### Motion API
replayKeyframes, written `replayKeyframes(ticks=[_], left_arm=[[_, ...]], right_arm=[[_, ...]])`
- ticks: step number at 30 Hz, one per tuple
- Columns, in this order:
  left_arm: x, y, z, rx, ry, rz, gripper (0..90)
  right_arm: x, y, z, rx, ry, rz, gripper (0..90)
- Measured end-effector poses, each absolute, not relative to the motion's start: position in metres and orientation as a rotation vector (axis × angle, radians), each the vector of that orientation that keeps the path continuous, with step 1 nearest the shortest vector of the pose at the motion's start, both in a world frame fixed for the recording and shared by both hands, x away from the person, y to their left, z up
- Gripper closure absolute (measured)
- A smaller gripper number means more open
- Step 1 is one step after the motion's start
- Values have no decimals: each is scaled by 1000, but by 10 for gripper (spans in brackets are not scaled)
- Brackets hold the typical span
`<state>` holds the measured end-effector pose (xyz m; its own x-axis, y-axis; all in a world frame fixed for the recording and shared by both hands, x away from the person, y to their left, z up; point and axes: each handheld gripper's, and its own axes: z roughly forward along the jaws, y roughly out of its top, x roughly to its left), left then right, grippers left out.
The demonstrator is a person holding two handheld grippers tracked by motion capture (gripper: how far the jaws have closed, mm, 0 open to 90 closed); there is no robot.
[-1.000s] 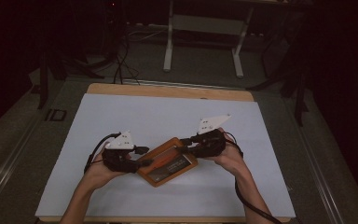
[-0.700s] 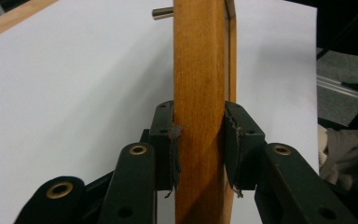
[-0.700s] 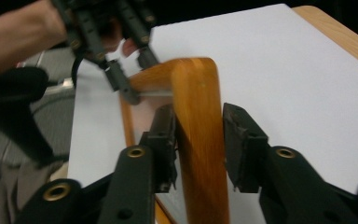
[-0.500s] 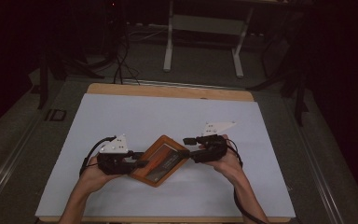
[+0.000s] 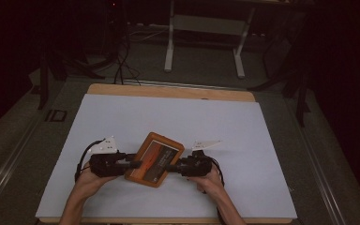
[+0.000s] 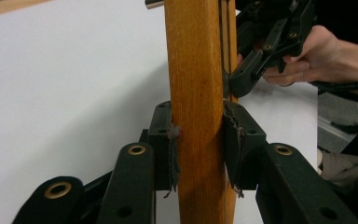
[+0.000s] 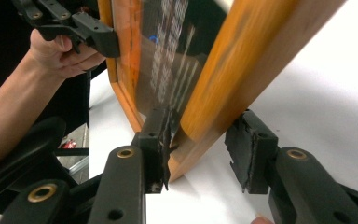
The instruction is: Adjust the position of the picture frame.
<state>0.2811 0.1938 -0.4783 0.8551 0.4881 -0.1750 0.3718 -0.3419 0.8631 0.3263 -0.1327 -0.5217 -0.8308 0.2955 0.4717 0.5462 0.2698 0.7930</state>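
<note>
A wooden picture frame (image 5: pixel 153 158) sits near the tabletop's (image 5: pixel 168 117) front edge. Left of it, the left tool (image 6: pixel 199 140) pinches its edge. The right tool (image 7: pixel 200 140), jaws just closing, seemingly straddles the opposite edge; next, clamp firmly.

Dim high view with dark surroundings; gripper views bright, the right one motion-blurred.
</note>
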Motion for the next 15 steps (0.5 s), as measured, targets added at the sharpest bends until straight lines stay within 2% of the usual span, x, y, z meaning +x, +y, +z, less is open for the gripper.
replayKeyframes(ticks=[5, 7, 15], left_arm=[[283, 202, -485, 1951, 681, 114, 665], [285, 205, -491, 1924, 720, 64, 666], [292, 181, -499, 1929, 751, -17, 671]], right_arm=[[327, -128, -522, -777, -2285, -1617, 649], [328, -129, -521, -765, -2239, -1645, 674], [332, -151, -508, -826, -2223, -1708, 682]])
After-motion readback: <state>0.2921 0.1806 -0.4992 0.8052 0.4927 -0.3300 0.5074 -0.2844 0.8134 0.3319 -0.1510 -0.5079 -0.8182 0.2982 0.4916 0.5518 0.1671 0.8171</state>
